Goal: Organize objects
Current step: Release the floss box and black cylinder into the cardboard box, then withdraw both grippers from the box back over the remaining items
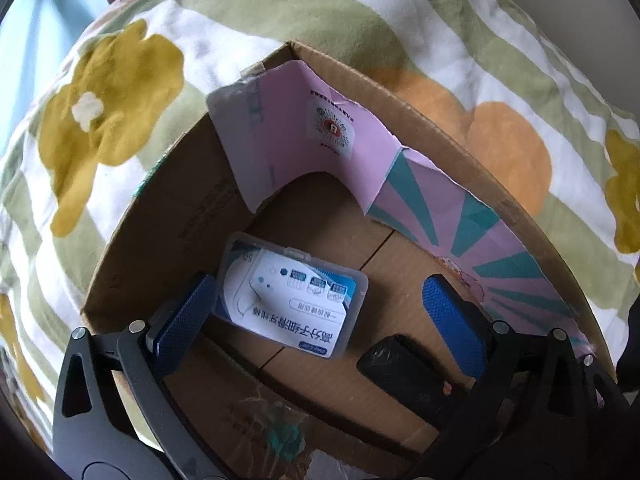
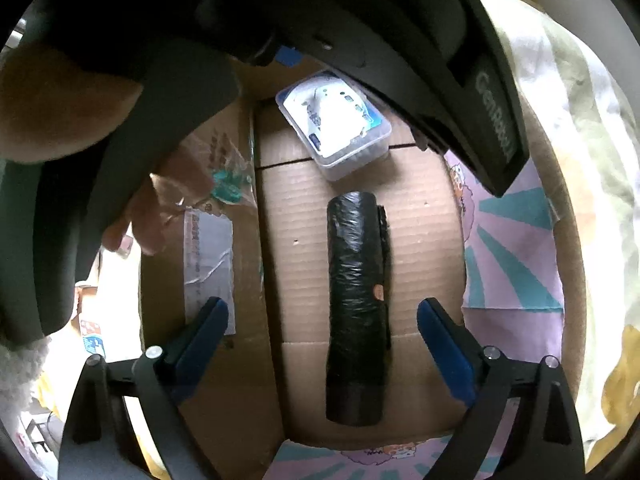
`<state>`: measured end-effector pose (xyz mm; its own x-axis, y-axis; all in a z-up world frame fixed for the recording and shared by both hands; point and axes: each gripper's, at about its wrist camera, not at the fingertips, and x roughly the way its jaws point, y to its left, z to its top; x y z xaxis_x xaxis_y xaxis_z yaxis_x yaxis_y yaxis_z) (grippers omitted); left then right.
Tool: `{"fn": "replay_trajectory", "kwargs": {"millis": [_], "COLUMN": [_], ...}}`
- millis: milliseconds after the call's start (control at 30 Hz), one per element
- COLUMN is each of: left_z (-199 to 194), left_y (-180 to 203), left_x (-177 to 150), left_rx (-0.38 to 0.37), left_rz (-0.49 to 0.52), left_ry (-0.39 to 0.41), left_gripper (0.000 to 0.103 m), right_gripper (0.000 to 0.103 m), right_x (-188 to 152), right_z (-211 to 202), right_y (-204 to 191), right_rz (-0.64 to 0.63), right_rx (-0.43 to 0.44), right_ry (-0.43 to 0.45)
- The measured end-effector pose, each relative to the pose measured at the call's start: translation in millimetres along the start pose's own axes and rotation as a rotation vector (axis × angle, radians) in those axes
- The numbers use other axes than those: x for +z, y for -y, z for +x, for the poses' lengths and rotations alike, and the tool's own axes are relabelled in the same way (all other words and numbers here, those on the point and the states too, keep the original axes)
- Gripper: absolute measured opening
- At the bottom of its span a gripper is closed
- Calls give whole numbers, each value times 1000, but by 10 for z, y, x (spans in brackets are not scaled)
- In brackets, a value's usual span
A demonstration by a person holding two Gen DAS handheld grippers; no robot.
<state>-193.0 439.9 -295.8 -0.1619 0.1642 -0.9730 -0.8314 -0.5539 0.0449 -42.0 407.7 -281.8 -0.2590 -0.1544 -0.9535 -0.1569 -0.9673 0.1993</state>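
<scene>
An open cardboard box (image 1: pixel 160 240) holds two items on its floor. A clear plastic case (image 1: pixel 292 300) with a blue and white label lies flat between the fingers of my left gripper (image 1: pixel 318 280). That gripper is open, with the case close to the left pad and far from the right one. A black plastic-wrapped roll (image 2: pixel 356 304) lies lengthwise between the wide-apart fingers of my right gripper (image 2: pixel 322 303); neither pad touches it. The roll's end (image 1: pixel 404 372) shows low in the left wrist view. In the right wrist view the case (image 2: pixel 336 128) lies beyond the roll, partly under the left gripper's black body (image 2: pixel 440 80).
Pink and teal paper (image 1: pixel 460 232) lines the box's far and right walls. A flowered bedcover (image 1: pixel 120 120) surrounds the box. A person's hand (image 2: pixel 160 208) hangs by the box's left flap, beside a clear wrapper with teal print (image 2: pixel 228 184).
</scene>
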Motion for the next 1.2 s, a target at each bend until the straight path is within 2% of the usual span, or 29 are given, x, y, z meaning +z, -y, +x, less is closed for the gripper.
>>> {"fn": "replay_trajectory", "kwargs": {"millis": [267,400,533,667,800,833,900,1067,1200], "left_z": [-136,-374,-637,-1016,-1461,-1613,-1806,-2414,-2894], "left_y": [1,94,20,-4,-79,-113,-166,-394,-645], "left_x": [50,-60,-72,-195,-344,-404,-489,-871,-1309], "left_rx": [-4,-11,-12,-12,-15,-13,-8,47,77], "left_rz": [-23,-39,-70,-112,-148,-158,-171,-238,-329], "left_ry": [14,40,65,81,117,132,151,226,289], "left_gripper": [103,103,103,103,103,103,103,103,103], "right_gripper": [102,102,102,102,102,102,102,102,102], "right_x": [-95,-189,-295,-365,-177,-29,31,62,11], "right_z": [-235,-451,-730,-1094,-1313,-1335,-1435,-1762,-2044], "right_y": [-66,-85,-143,-287,-493,-443,-366,-707,-1023], "right_rz": [-18,7,15,23,23,22,11,-34,-75], "right_rx": [4,9,-8,-15,-26,-30,-47,-44,-36], "right_ry": [42,74,109,135,154,158,173,202,235]}}
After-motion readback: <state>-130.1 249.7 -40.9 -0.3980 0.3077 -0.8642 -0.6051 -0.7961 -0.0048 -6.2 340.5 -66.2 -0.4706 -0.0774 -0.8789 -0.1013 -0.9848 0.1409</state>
